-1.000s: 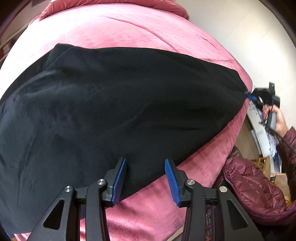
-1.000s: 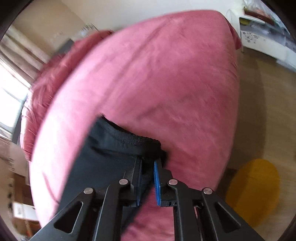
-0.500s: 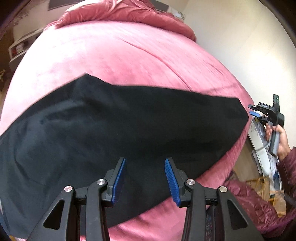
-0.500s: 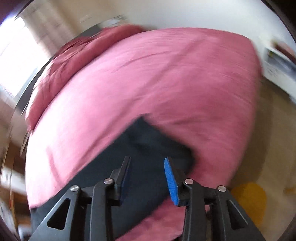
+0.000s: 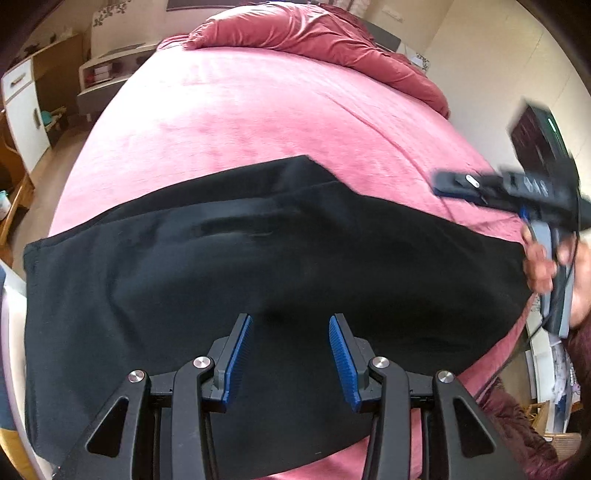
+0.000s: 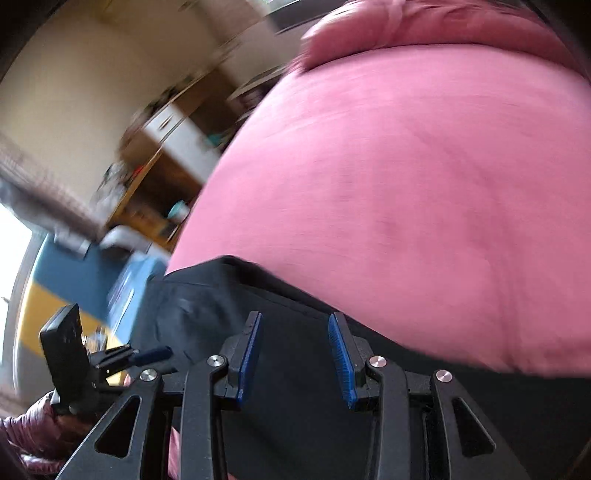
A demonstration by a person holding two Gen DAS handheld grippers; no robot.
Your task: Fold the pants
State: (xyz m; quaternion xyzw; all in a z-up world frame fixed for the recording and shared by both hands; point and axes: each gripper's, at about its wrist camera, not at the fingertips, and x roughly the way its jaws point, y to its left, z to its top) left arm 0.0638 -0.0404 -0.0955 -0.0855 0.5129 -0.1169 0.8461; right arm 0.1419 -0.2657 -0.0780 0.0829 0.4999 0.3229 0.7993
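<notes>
Black pants (image 5: 258, 277) lie flat across the near part of a pink bed (image 5: 258, 110), folded into a broad band. My left gripper (image 5: 291, 321) hovers over the pants' near side, open with nothing between its blue pads. At the right of the left wrist view, my right gripper (image 5: 452, 183) is held in a hand above the pants' right part. The blurred right wrist view shows my right gripper (image 6: 295, 317) open over the pants (image 6: 207, 306), holding nothing. My left gripper (image 6: 147, 356) shows at that view's lower left.
Rumpled red bedding (image 5: 314, 33) lies at the bed's far end. A white cabinet (image 5: 22, 110) and a low grey bedside unit (image 5: 107, 70) stand at the left. A person's hand (image 5: 543, 262) and maroon sleeve (image 5: 517, 417) are at the right.
My right gripper let go of the pants' end, opened, and swung fast across to over the pants. The left gripper drew back, so more of the bed shows.
</notes>
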